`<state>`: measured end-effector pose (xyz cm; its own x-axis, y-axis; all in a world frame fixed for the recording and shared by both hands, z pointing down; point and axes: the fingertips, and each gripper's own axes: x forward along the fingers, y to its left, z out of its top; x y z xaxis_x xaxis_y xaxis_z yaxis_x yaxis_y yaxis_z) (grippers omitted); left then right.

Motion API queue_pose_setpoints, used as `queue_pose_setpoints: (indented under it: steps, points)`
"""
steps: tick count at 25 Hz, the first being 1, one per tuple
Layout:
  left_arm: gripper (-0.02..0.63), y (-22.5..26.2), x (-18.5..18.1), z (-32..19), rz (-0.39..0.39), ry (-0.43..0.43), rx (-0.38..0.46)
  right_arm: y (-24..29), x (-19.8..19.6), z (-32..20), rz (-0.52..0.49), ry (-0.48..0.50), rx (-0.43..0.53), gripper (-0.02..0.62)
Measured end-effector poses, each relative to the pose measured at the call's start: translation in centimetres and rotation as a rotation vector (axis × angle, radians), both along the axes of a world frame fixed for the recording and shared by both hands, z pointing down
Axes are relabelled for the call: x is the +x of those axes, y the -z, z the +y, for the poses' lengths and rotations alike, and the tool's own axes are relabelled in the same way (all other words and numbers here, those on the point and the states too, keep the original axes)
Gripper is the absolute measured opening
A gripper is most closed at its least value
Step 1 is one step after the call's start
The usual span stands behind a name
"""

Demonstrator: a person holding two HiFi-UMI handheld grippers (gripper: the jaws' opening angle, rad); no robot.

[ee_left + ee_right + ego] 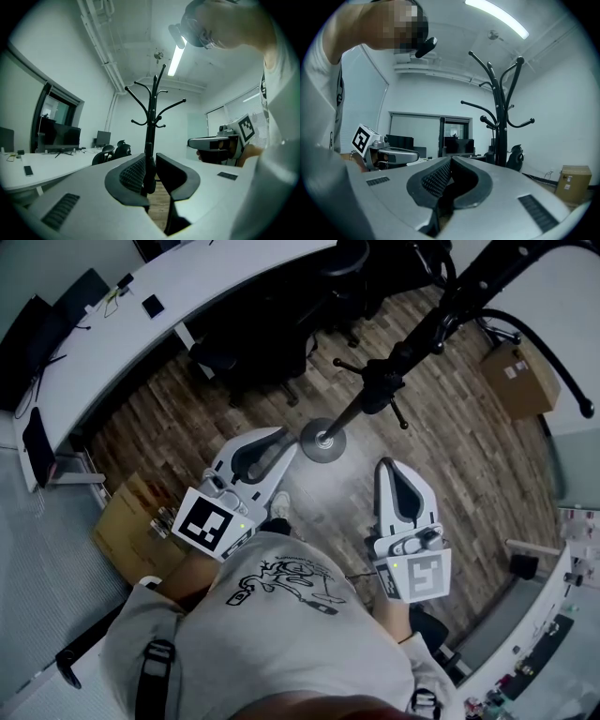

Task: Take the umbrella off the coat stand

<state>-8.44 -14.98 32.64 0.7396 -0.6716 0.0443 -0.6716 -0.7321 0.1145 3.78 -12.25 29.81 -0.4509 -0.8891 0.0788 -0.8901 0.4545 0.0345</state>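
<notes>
Your head camera looks steeply down over your chest, close above the left gripper (278, 439) and right gripper (388, 467), with the coat stand (394, 381) on the wooden floor (469, 456) just ahead of them. The left gripper view sits low behind its own jaws and faces level across the room. There the coat stand (150, 122) is near and dead centre, and the right gripper (191, 143) is at the right. The right gripper view also faces level, with the coat stand (502, 136) right of centre and the left gripper (415, 154) at the left. All three views share the coat stand. The head and right gripper views also share a cardboard box (518, 379).
</notes>
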Motion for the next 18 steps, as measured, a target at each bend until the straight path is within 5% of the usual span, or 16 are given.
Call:
queue_pose_setpoints:
  steps: [11,18]
  points:
    - [0.16,-0.9,-0.7,-5.2,-0.011,-0.026,-0.023,-0.1,-0.8,-5.1,-0.002,-0.019,0.006,0.009]
    - [0.188,-1.2,2.1,-7.5,-0.006,-0.029,-0.045,0.0,1.9,-7.0,-0.004,-0.022,0.011,0.009]
